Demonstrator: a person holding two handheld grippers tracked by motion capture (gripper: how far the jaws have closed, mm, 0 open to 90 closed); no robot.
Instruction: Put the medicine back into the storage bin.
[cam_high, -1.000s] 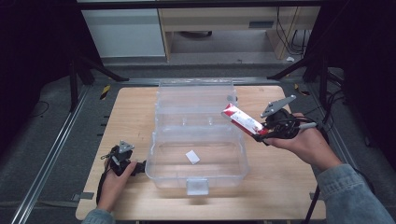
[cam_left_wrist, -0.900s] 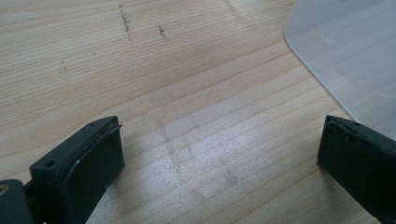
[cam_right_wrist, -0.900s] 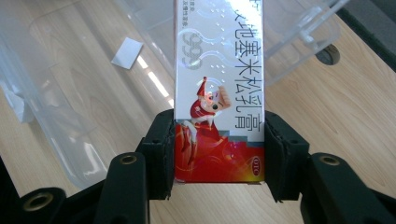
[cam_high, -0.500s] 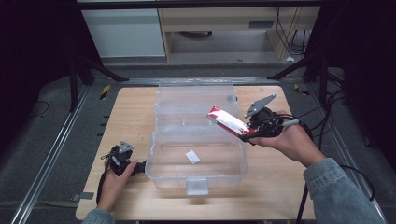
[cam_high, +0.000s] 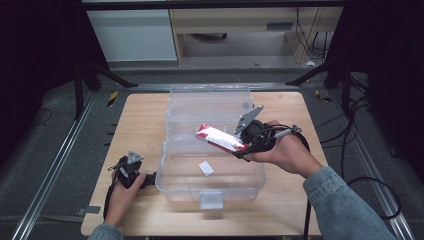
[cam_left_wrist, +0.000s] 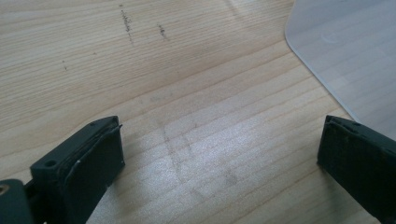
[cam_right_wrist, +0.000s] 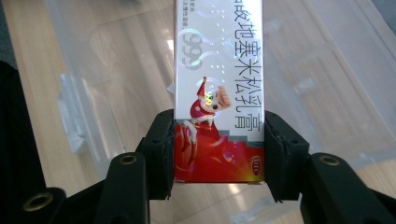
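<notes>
Right gripper (cam_high: 243, 148) clamping red box (cam_high: 220, 138), now carried from bin's right side to above bin (cam_high: 175, 175); drop looking near. Left gripper (cam_high: 149, 179) resting on table (cam_high: 140, 120), jaws apart, empty.

Your right gripper (cam_right_wrist: 219, 154): both black jaws clamped against long sides of red-and-white carton (cam_right_wrist: 218, 93), gripping its red lower end, frame centre. Carton runs straight up, out top edge; printed face toward camera. Behind carton: clear plastic box (cam_right_wrist: 327, 79), wooden tabletop (cam_right_wrist: 28, 56) at upper left.
</notes>
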